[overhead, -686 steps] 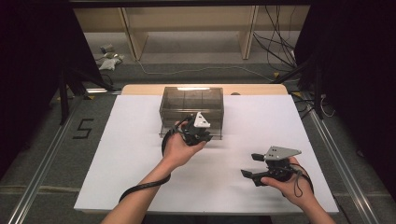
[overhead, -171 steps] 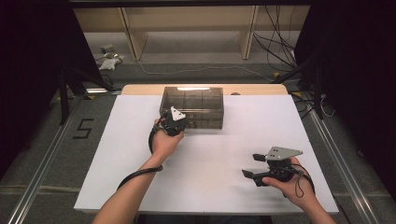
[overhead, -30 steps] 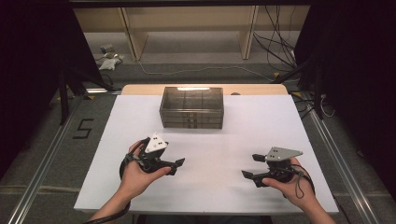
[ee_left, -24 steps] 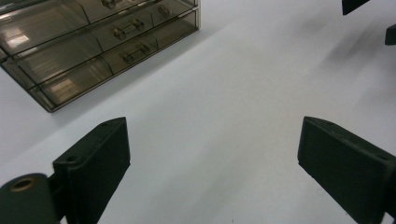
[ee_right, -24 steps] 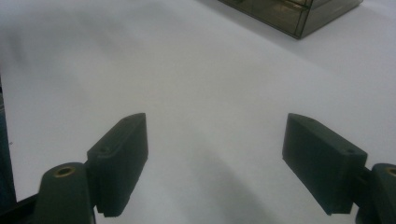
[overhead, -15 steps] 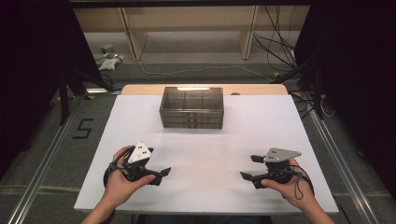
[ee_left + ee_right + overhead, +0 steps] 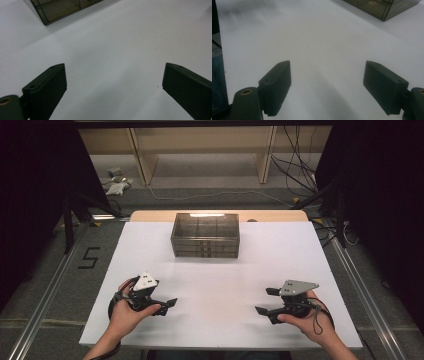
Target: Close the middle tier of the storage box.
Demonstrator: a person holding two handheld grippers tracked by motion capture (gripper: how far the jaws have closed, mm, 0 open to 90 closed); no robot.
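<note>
High view shows the smoky, translucent plastic drawer box [image 7: 205, 235] standing at the far edge of the white desk [image 7: 220, 285], about midway along it, with its drawer fronts turned toward the person and all of them flush with the case. Near the front left corner of the desk the left black two-jaw gripper [image 7: 161, 307] sits in the person's left hand [image 7: 125, 312], released, jaws wide apart and gripping nothing. Near the front right corner the right black two-jaw gripper [image 7: 266, 301] sits in the right hand [image 7: 307, 322], likewise released and empty. Both are well apart from the box. Left gripper view catches a corner of the box [image 7: 62, 10] at its top edge, beyond bare white surface; right gripper view catches another corner [image 7: 382, 7] at its top right.
</note>
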